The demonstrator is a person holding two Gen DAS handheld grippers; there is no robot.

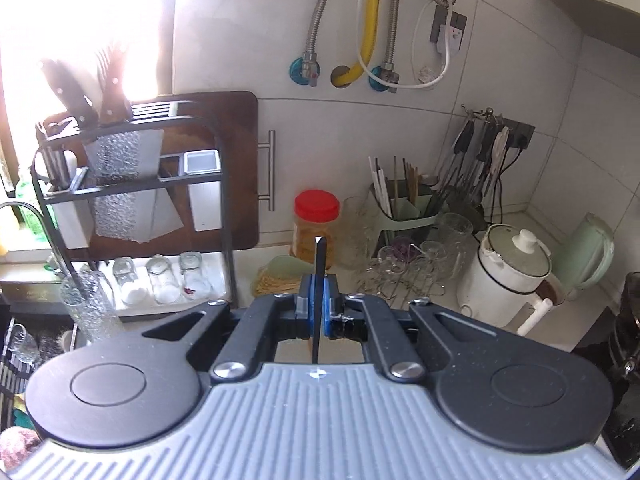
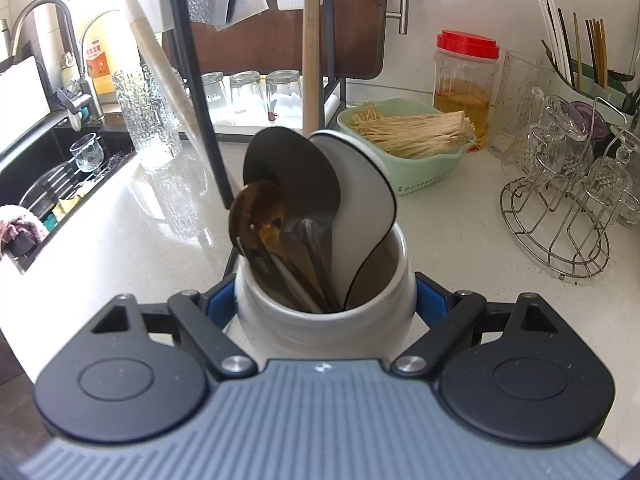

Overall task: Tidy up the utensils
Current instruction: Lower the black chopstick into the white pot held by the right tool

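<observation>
Clamped almost fully together, blue pads of the left gripper (image 1: 317, 308) pinching a thin, flat black utensil handle (image 1: 319, 280) that stands up edge-on between them, its cut tip level with the red-lidded clear plastic jar (image 1: 316, 228) behind. Spread wide on the right: right gripper (image 2: 326, 304) hugging the white ceramic utensil crock (image 2: 324, 308) by its sides, blue pads against the wall, crock resting on the pale speckled countertop (image 2: 120, 248). Judged step: carrying the black utensil to a holder. Worth keeping the pinch firm and the handle upright, since so thin a strip could swivel in the pads; worth holding the crock steady and aiming for the free gap at its right inner side, clear of the brown wooden spoon (image 2: 260, 220), the dark ladle bowl (image 2: 292, 172) and the white black-rimmed scoop (image 2: 360, 208). Left view alone: wall hooks of hanging tools (image 1: 480, 148), green chopstick caddy (image 1: 408, 208), white lidded electric pot (image 1: 508, 272). Right view alone: crock contents, black sink (image 2: 60, 184), green basket of pale noodles (image 2: 412, 140). Working end of the held utensil hidden in both.
</observation>
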